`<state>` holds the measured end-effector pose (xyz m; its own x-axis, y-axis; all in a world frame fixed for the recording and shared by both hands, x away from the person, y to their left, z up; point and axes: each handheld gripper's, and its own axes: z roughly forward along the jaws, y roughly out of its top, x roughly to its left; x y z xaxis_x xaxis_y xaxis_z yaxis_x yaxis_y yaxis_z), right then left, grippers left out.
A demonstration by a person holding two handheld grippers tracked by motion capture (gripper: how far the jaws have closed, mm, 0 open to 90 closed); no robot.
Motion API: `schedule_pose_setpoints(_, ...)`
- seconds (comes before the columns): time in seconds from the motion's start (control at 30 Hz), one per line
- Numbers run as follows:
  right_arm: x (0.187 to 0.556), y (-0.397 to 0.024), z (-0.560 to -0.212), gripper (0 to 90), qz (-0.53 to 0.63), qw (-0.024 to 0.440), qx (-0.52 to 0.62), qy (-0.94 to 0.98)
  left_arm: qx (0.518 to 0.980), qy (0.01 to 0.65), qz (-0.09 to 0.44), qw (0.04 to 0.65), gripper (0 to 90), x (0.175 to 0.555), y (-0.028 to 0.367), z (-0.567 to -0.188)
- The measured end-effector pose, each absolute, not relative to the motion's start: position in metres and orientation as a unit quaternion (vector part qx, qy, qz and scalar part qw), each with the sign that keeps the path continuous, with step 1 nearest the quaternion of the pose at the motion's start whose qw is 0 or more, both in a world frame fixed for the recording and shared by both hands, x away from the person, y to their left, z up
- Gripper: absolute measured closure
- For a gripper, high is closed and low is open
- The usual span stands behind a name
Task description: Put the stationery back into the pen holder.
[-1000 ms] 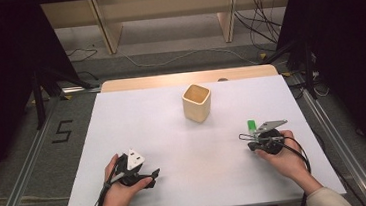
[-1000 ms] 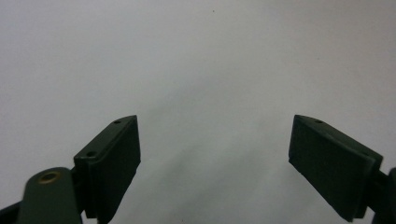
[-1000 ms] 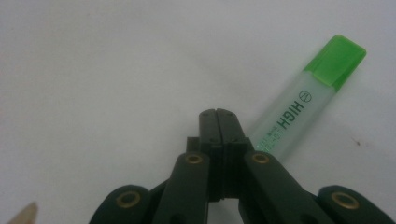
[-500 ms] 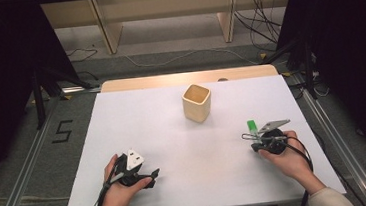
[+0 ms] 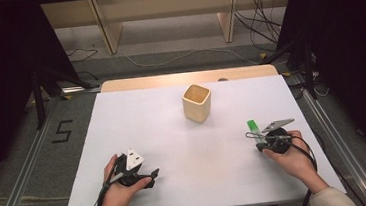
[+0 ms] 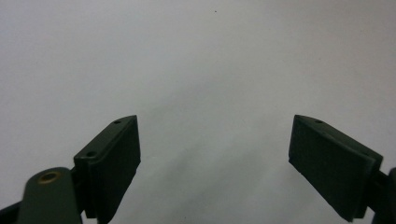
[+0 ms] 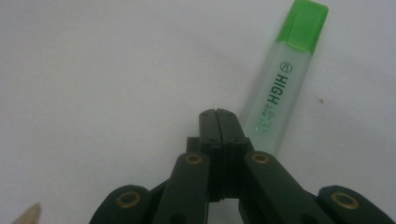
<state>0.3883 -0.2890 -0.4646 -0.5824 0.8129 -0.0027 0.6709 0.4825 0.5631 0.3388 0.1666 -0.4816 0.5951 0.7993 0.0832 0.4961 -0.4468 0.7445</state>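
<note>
A white surface [image 5: 198,182] fills most of the high view, with a strip of bare wood showing along its far edge. Near the middle of the far half stands a square, pale wooden cup [image 5: 197,103], upright and open at the top, well apart from both hands.

At the near left, the person's left hand [image 5: 118,191] rests on the surface holding the left claw [image 5: 150,177], which points toward the centre. In the left gripper view its two black jaws stand wide apart, released, with nothing but bare white between them [image 6: 215,154].

At the near right, the right hand [image 5: 291,156] holds the right claw [image 5: 252,138] low over the surface. In the right gripper view that claw [image 7: 218,114] is clenched, its jaws pressed flat together and gripping nothing.

Just beside the clenched tips lies a green highlighter [image 7: 280,93], flat on the surface, capped end pointing away from the hand. In the high view the highlighter [image 5: 254,129] sits at the surface's right side, nearer than the cup.
</note>
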Motion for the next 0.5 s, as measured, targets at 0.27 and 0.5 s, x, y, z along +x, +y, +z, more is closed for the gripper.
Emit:
schedule_pose_setpoints(0.27,0.3899,-0.2951,-0.464,90.0,0.251,0.145,0.442,0.849,0.822,0.394,0.217,0.349,16.6,0.3388,0.1666,-0.4815)
schedule_pose_setpoints(0.5,0.3906,-0.2987,-0.4633,90.0,0.243,0.147,0.453,0.845,0.822,0.394,0.217,0.349,16.5,0.3388,0.1668,-0.4814)
